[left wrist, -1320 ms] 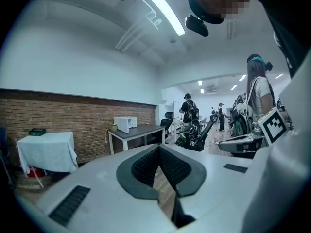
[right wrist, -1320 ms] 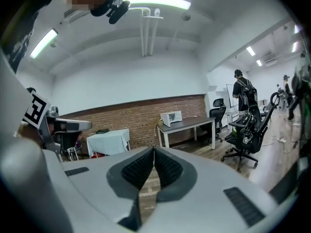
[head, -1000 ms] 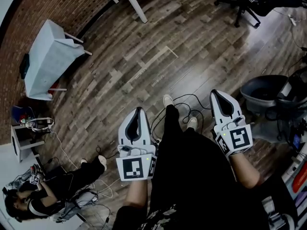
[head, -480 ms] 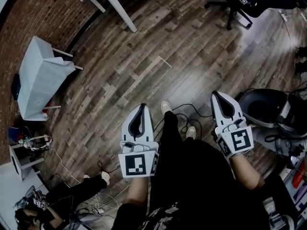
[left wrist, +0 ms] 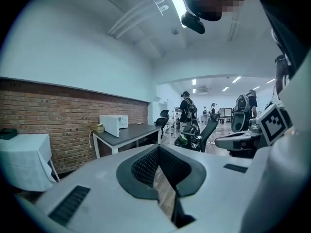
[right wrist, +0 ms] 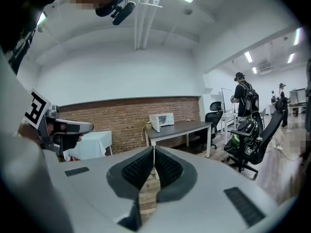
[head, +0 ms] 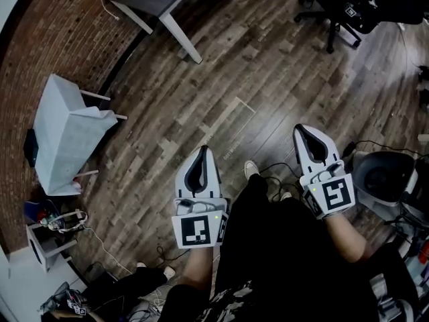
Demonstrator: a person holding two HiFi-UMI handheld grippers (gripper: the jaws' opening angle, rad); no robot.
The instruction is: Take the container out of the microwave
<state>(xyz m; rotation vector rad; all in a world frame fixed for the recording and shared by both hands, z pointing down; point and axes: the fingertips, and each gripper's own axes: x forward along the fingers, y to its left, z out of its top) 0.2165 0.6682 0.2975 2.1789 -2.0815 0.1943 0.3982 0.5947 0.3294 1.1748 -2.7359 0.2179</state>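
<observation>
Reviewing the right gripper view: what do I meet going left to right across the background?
left gripper → white-draped table → microwave → standing person

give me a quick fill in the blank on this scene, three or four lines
1. The white microwave stands on a dark ___ beside the brick wall.
2. The right hand-held gripper has its jaws shut on ___.
3. The left hand-held gripper has its jaws ___, not open.
4. The floor is laid with ___ planks.
Missing words: table; nothing; shut; wooden.
</observation>
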